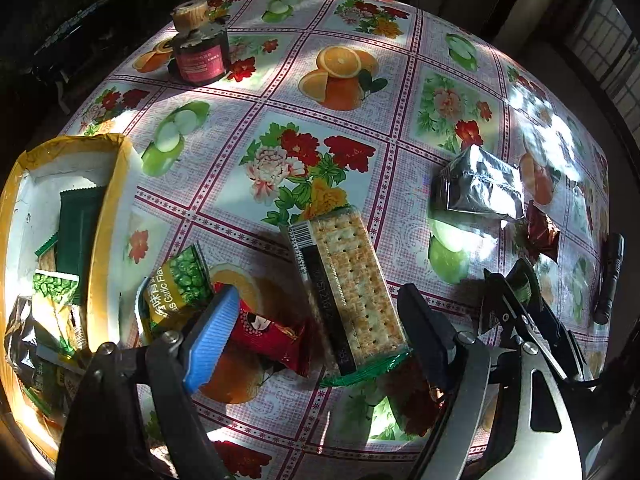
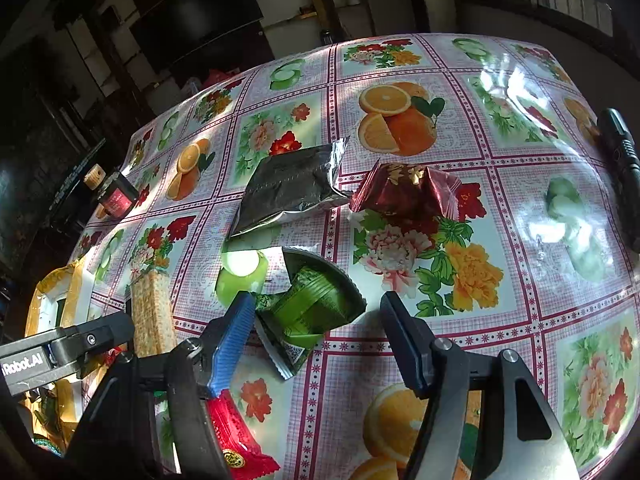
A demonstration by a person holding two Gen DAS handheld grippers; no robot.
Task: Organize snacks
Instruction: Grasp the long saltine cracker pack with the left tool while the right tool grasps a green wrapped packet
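In the left wrist view my left gripper [image 1: 320,296] hangs open above a clear pack of crackers [image 1: 352,280] and a red snack packet [image 1: 272,336]. It grips nothing. A green pea packet [image 1: 176,292] lies just left of its blue pad. In the right wrist view my right gripper [image 2: 316,304] is open around a green packet [image 2: 312,308] lying on the table. The blue pad touches the packet's left edge and the black finger stands apart on the right. A silver packet [image 2: 288,184] and a dark red packet [image 2: 404,192] lie beyond.
A yellow box [image 1: 108,208] at the left holds several packets. A dark jar with a cork lid [image 1: 200,52] stands at the far left. A black flashlight [image 2: 624,176] lies at the right edge. The fruit-print tablecloth [image 1: 340,140] covers the table. The right gripper [image 1: 516,284] shows beside the left.
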